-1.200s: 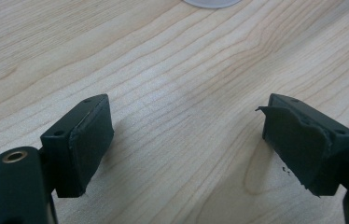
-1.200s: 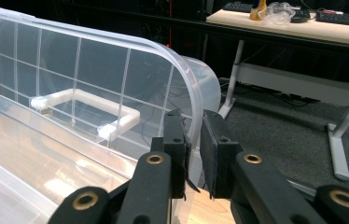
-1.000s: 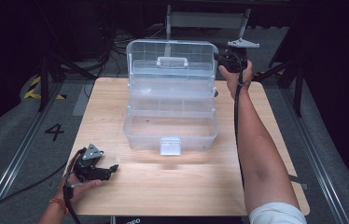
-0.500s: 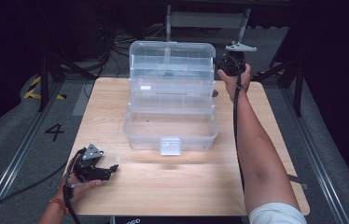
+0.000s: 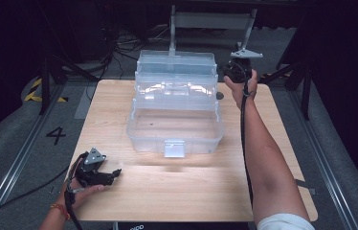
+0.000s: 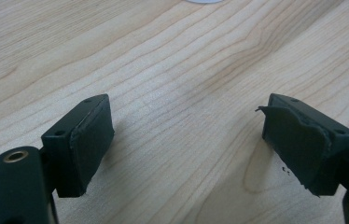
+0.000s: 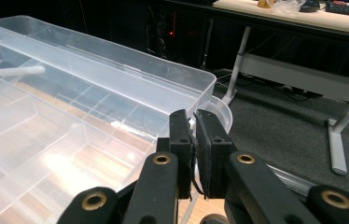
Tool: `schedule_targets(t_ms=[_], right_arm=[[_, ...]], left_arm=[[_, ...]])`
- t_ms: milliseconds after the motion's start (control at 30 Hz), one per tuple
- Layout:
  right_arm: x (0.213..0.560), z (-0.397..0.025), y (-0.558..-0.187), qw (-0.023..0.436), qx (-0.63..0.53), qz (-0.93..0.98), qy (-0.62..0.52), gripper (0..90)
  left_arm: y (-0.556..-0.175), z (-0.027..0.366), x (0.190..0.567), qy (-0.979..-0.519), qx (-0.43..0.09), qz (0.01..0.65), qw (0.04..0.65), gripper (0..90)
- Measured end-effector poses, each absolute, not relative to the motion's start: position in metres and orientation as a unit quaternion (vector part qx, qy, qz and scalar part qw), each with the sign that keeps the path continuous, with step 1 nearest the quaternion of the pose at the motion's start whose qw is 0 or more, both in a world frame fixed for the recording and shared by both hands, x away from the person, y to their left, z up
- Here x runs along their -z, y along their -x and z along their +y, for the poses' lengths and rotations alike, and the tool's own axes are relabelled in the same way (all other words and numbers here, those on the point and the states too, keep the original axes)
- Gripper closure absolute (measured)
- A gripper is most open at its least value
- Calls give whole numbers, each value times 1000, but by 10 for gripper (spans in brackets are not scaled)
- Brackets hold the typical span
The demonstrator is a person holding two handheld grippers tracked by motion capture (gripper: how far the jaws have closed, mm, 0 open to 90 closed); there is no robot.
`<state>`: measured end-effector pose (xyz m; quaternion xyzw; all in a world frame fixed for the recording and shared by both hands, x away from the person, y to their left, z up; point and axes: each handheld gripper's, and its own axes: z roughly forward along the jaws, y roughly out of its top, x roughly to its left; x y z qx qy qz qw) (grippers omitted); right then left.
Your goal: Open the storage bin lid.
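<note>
The right gripper [image 7: 194, 135] has jaws pressed together beside the clear box [image 5: 174, 103] (contact unclear), while the left gripper [image 6: 189, 144] has jaws spread.

One clear plastic box [image 5: 174, 115], two tools, one table [image 5: 273, 143].

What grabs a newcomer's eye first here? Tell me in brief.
The big clear plastic box in the middle of the wooden table, opened out in stepped tiers. Next, the right tool, raised at the box's far right corner with its jaws pressed together. Last, the left tool, low at the table's near left edge, jaws spread wide over bare wood.
</note>
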<state>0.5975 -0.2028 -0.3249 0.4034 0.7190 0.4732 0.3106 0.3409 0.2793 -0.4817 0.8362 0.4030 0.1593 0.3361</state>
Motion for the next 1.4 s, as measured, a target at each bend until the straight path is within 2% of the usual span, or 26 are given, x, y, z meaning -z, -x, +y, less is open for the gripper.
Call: schedule_targets(t_ms=[333, 767, 1400], right_arm=[[324, -207, -577, 317, -472, 730, -380, 870], [323, -220, -526, 329, -454, 756, -339, 895], [332, -249, -466, 314, -446, 776, -317, 844]], left_arm=[[-341, 280, 482, -837, -160, 402, 335, 168], [-342, 278, 482, -836, -156, 405, 335, 164], [-341, 278, 482, -835, -156, 410, 333, 162]])
